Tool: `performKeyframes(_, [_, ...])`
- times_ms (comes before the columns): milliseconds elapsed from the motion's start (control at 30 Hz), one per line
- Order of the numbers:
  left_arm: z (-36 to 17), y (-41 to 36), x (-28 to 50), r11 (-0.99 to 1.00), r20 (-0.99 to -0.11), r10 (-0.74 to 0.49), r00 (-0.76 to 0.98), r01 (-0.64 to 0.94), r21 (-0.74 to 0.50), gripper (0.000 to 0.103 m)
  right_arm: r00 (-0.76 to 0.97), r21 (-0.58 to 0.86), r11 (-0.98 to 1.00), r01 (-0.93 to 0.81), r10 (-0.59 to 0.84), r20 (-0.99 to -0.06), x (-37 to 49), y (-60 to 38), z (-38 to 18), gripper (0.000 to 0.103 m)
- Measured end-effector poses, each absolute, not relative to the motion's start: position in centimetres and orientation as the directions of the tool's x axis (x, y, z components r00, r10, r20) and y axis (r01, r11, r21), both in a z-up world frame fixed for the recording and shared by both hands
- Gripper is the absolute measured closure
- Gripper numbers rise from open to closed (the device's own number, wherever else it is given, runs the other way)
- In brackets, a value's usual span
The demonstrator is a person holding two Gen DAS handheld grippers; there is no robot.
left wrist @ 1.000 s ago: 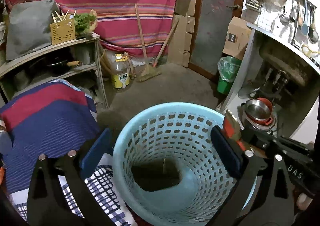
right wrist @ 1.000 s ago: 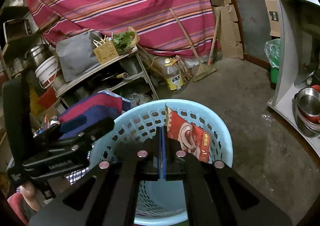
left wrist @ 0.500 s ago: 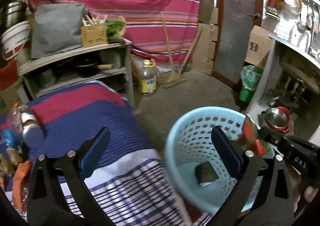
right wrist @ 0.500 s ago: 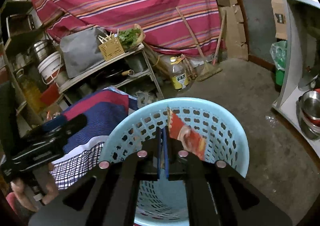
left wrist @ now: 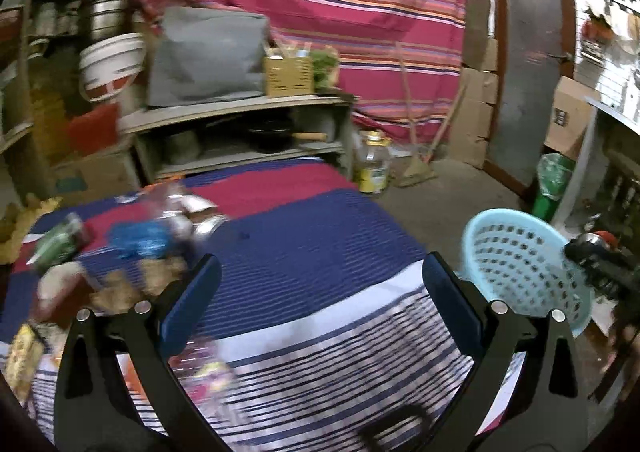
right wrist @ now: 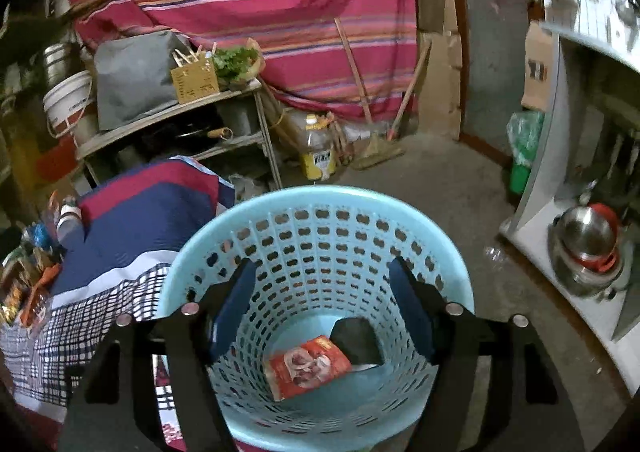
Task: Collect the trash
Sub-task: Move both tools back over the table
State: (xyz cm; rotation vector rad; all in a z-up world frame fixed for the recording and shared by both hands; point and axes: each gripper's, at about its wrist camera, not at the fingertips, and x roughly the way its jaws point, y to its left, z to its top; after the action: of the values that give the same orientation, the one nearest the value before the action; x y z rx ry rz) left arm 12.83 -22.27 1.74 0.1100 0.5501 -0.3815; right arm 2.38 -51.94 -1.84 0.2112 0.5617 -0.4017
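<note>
Red wrapper (right wrist: 306, 366): lies flat on the floor of the basket, below and between the right gripper's fingers, touching nothing that holds it.
Dark item (right wrist: 356, 340): rests on the basket floor just beside the wrapper, toward the right finger.
Basket (right wrist: 316, 200): light blue, perforated wall, standing on the concrete floor directly under the right gripper; in the left wrist view it sits well to the right of the left gripper's right finger.
Right gripper (right wrist: 326, 306): fingers spread wide above the basket opening, holding nothing.
Left gripper (left wrist: 320, 302): fingers spread wide, nothing between them, poised over the striped cloth (left wrist: 304, 252).
Remaining litter (left wrist: 136, 240): a blurred cluster of packets and a bottle on the cloth, ahead and to the left of the left finger; individual pieces cannot be identified.
Task status: judged partly done; two items are binned, the cluster is still out.
Risk 1: motion blur in the left view suggests fast travel; a hasty approach may scatter light packets.
Risk 2: closing on a crumpled packet may also pinch the cloth and drag it.
Risk 3: the right gripper may clip the basket rim and tip the basket.
</note>
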Motion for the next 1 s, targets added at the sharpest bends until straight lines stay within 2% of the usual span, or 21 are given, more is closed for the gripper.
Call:
performKeyframes(100, [1.9, -18.5, 12.6, 0.941, -0.525, -0.273, 0.806, 0.338, 0.029, 0.006, 0.807, 0.056, 0.920, 0.388, -0.309, -0.504, 2.2, -49.3, 0.1, 0.026])
performKeyframes(300, [2.0, -11.7, 12.9, 0.969, -0.516, -0.169, 0.840, 0.239, 0.072, 0.006, 0.866, 0.038, 0.964, 0.263, -0.219, -0.450, 3.4, -42.3, 2.7, 0.023])
performKeyframes(467, [1.3, -6.1, 13.9, 0.985, -0.524, -0.103, 0.845, 0.159, 0.061, 0.006, 0.874, 0.083, 0.981, 0.177, -0.118, -0.471, 5.4, -37.3, 2.5, 0.023])
performKeyframes(600, [0.0, -2.7, 14.6, 0.992, -0.541, -0.054, 0.839, 0.107, 0.066, 0.006, 0.869, 0.059, 0.991, 0.120, -0.076, -0.489, 7.1, -32.9, 2.1, 0.023])
performKeyframes(700, [-1.3, -0.5, 15.6, 0.996, -0.577, -0.054, 0.815, 0.087, 0.030, 0.006, 0.868, 0.016, 0.995, 0.099, -0.078, -0.491, 7.9, -30.2, 2.2, 0.023])
performKeyframes(1000, [-4.3, 1.9, 17.4, 0.994, -0.649, -0.077, 0.757, 0.107, 0.006, 0.006, 0.844, 0.040, 0.997, 0.066, -0.034, -0.536, 12.8, -24.5, 0.3, 0.023])
